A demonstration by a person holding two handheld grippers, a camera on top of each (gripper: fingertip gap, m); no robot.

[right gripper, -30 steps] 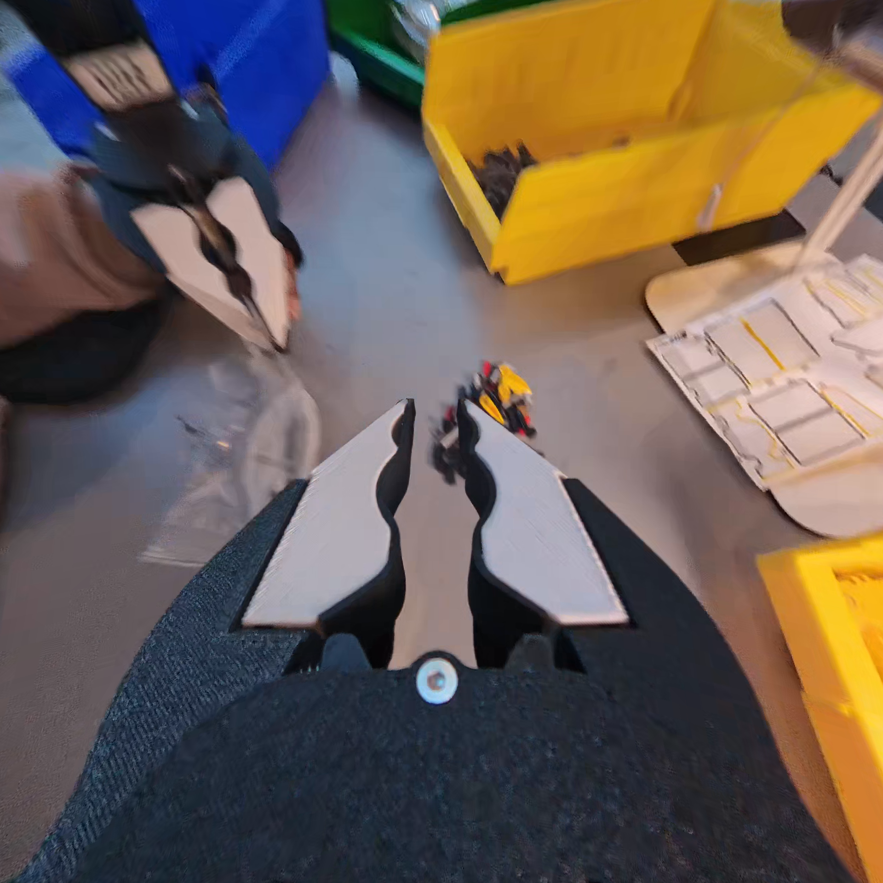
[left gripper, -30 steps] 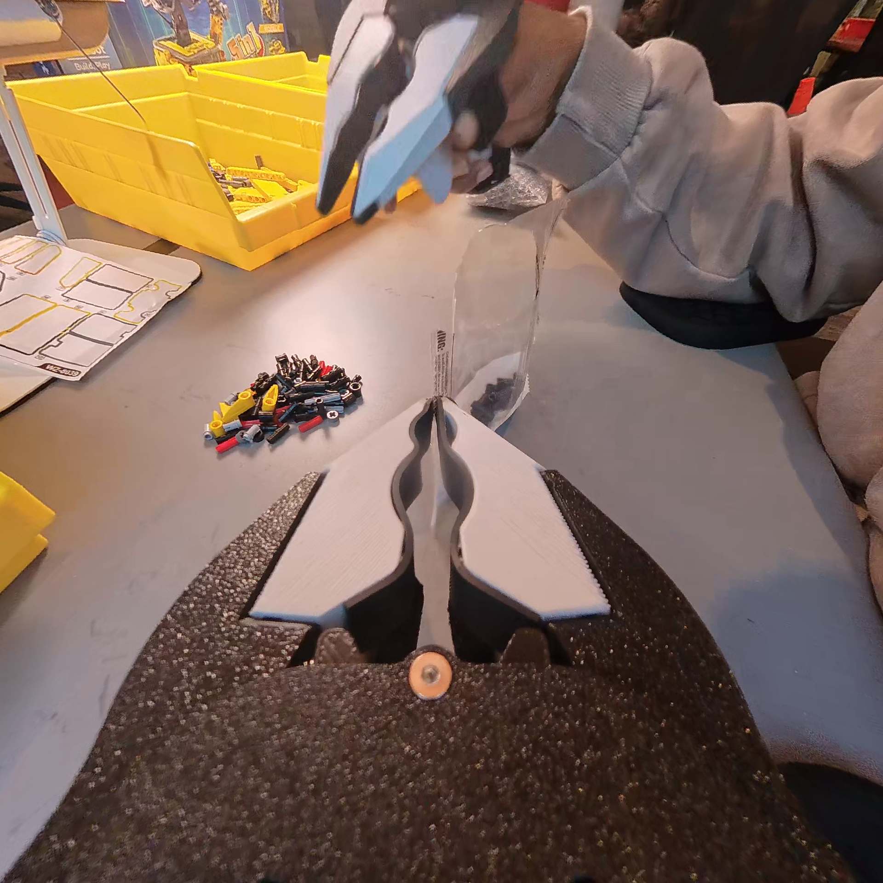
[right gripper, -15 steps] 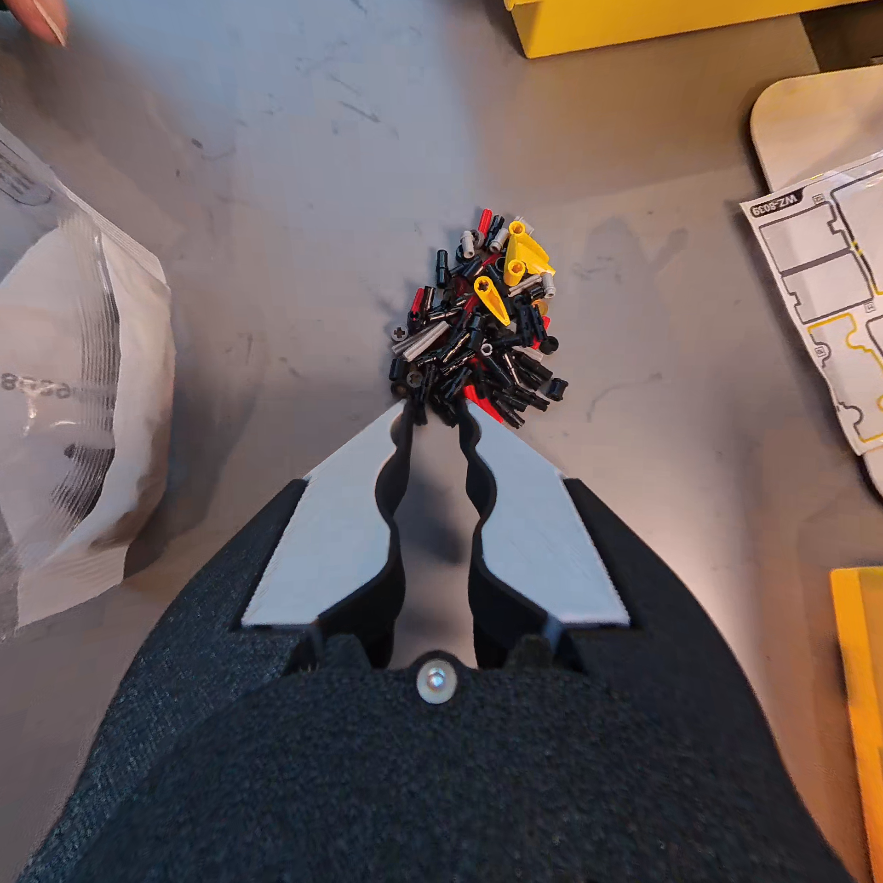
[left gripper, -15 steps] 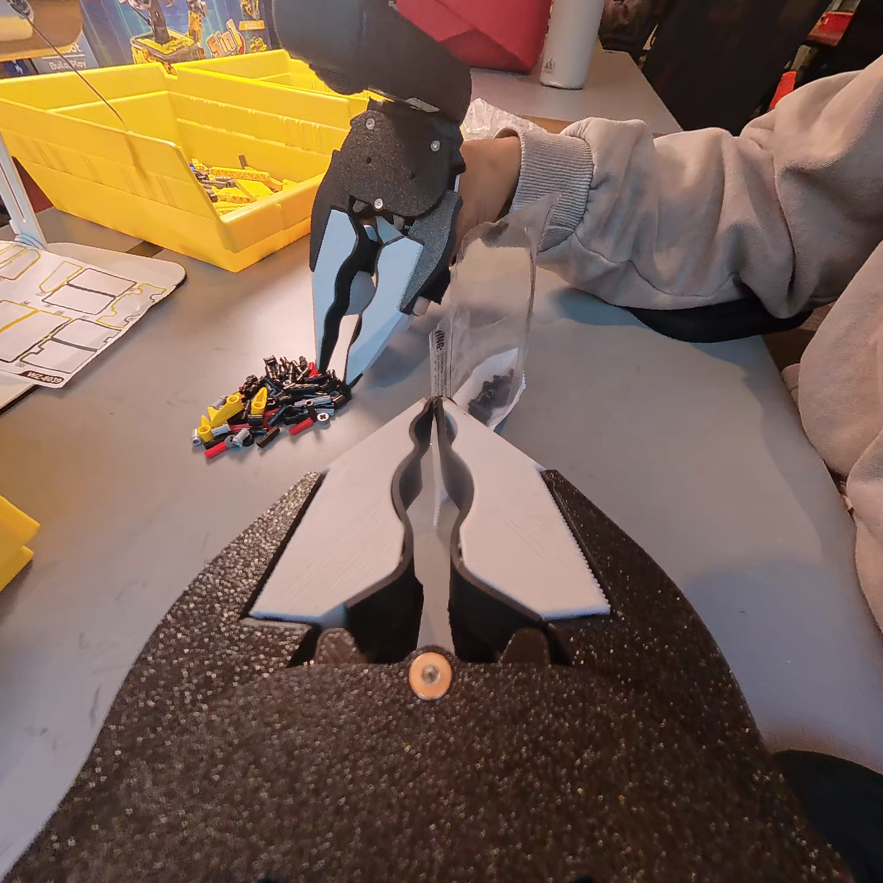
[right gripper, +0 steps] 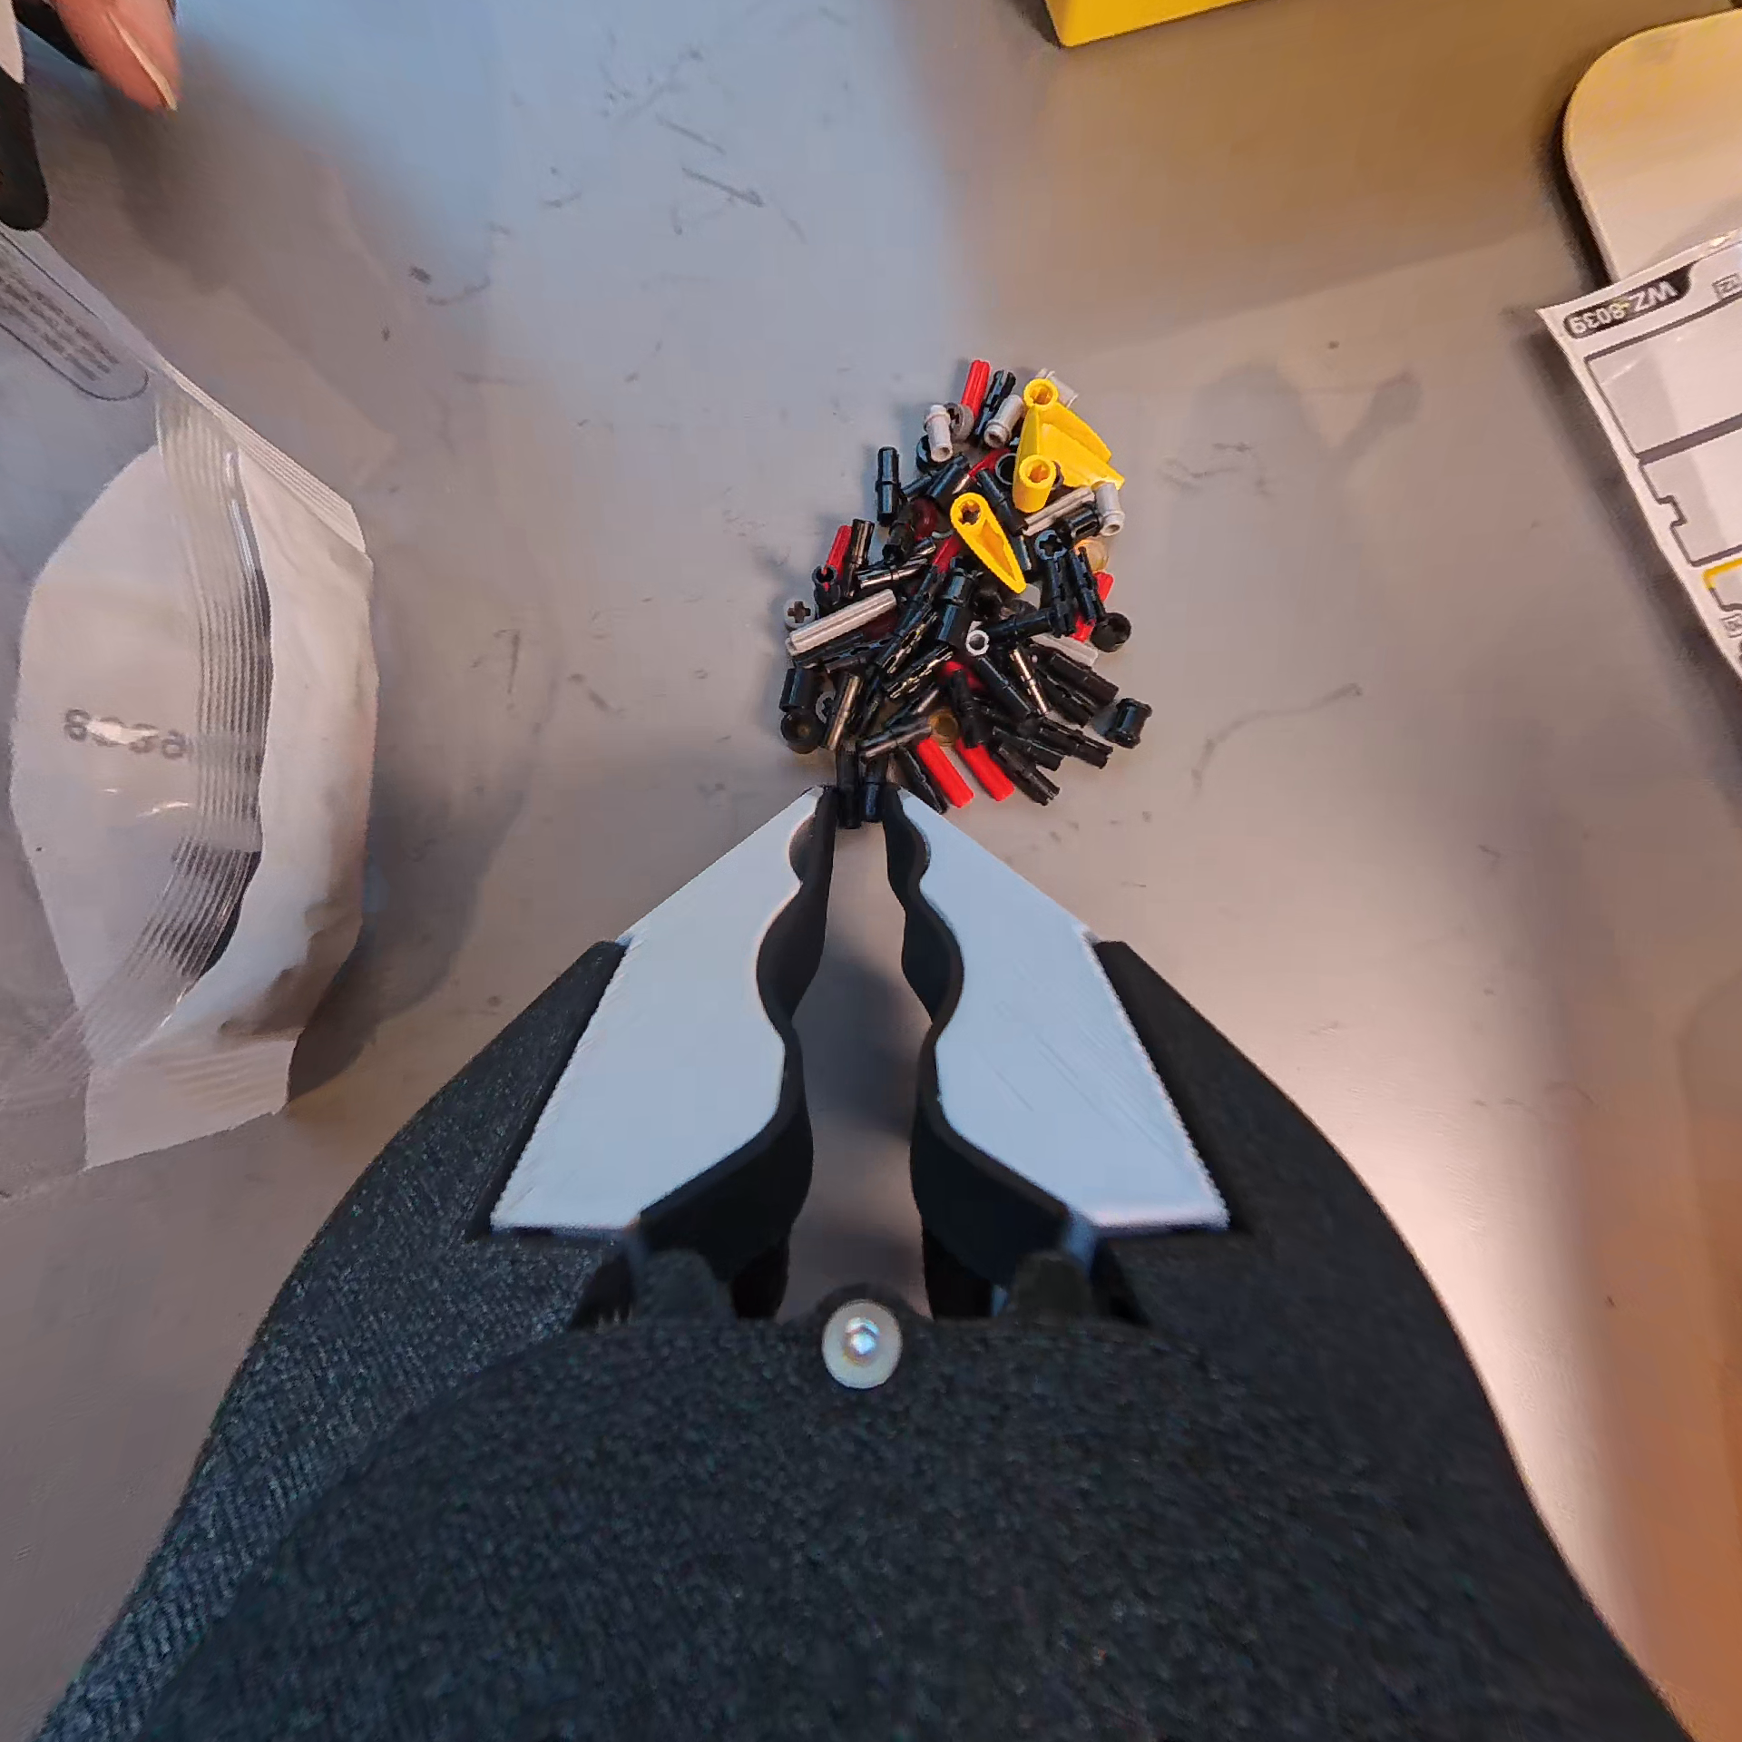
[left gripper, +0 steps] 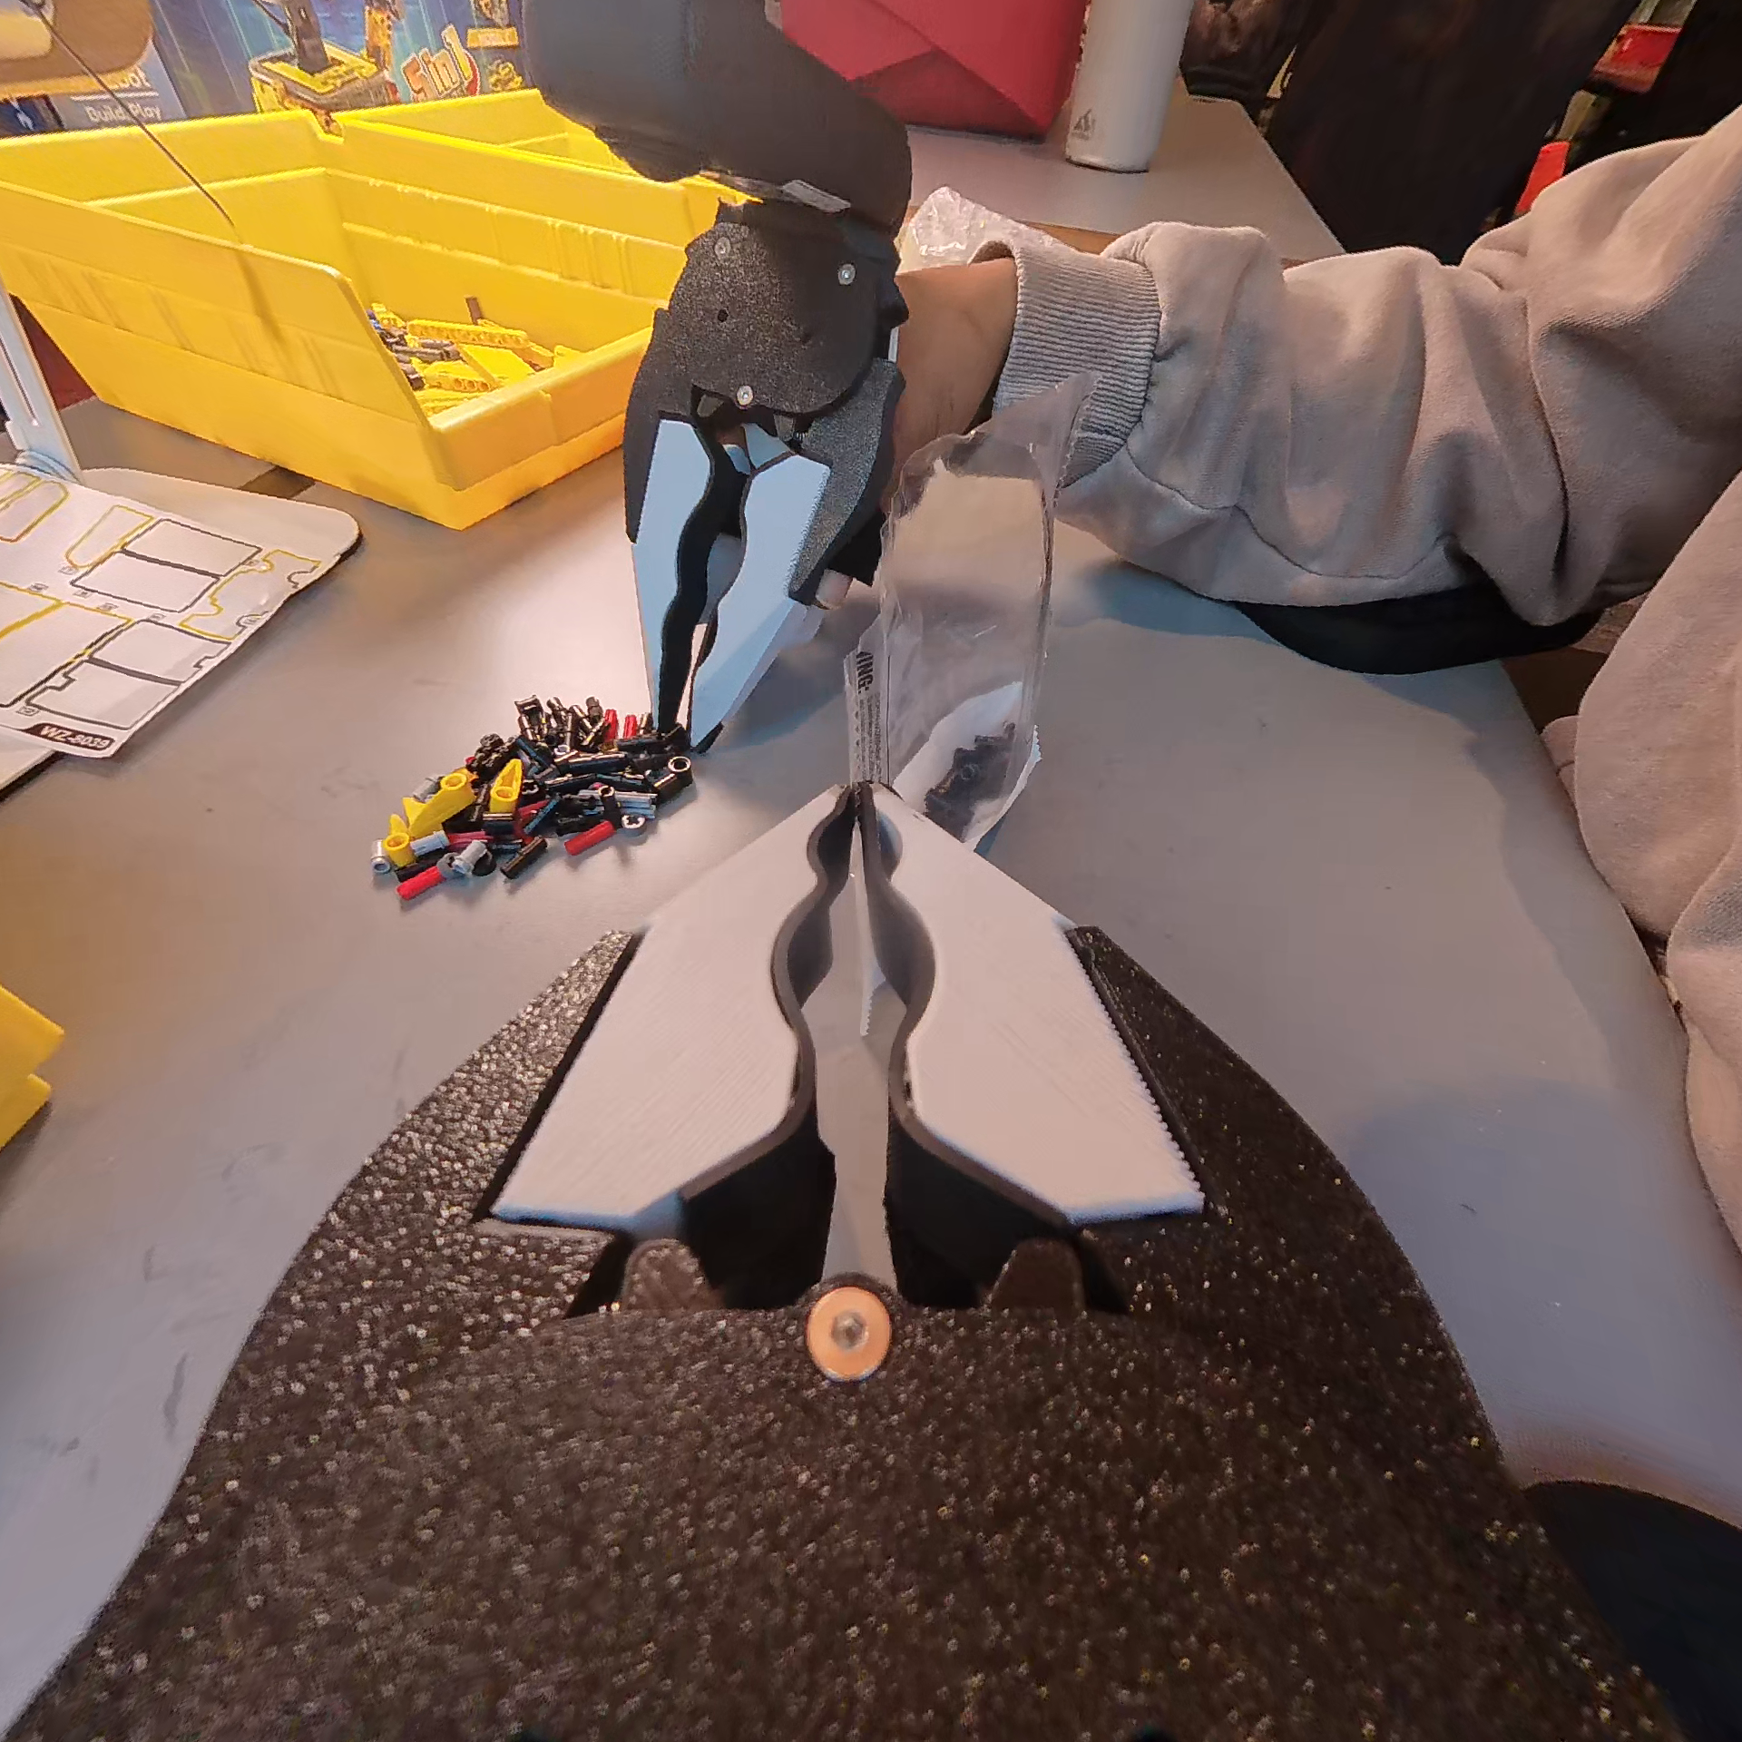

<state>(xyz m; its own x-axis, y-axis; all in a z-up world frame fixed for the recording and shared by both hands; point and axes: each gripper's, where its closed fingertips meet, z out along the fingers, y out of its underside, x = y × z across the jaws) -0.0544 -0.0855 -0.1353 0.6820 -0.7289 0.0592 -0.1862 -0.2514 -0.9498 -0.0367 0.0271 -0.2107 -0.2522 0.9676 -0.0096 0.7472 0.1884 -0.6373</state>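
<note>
The left tool (left gripper: 860, 801) is seen closed on the edge of a clear bag (left gripper: 961, 641), which is held upright above the grey counter (left gripper: 1320, 895). A few dark pieces are left in the bag's lower corner. A pile of small black, red, yellow and grey parts (right gripper: 961, 603) lies on the counter beside the bag. The right tool (right gripper: 858, 801) is lowered to the pile's near edge, its jaws nearly together around what appears to be a black pin (right gripper: 862, 778); whether the pin is firmly gripped cannot be told. A yellow bin (left gripper: 283, 311) and a printed sheet (left gripper: 123, 603) are set farther off.
</note>
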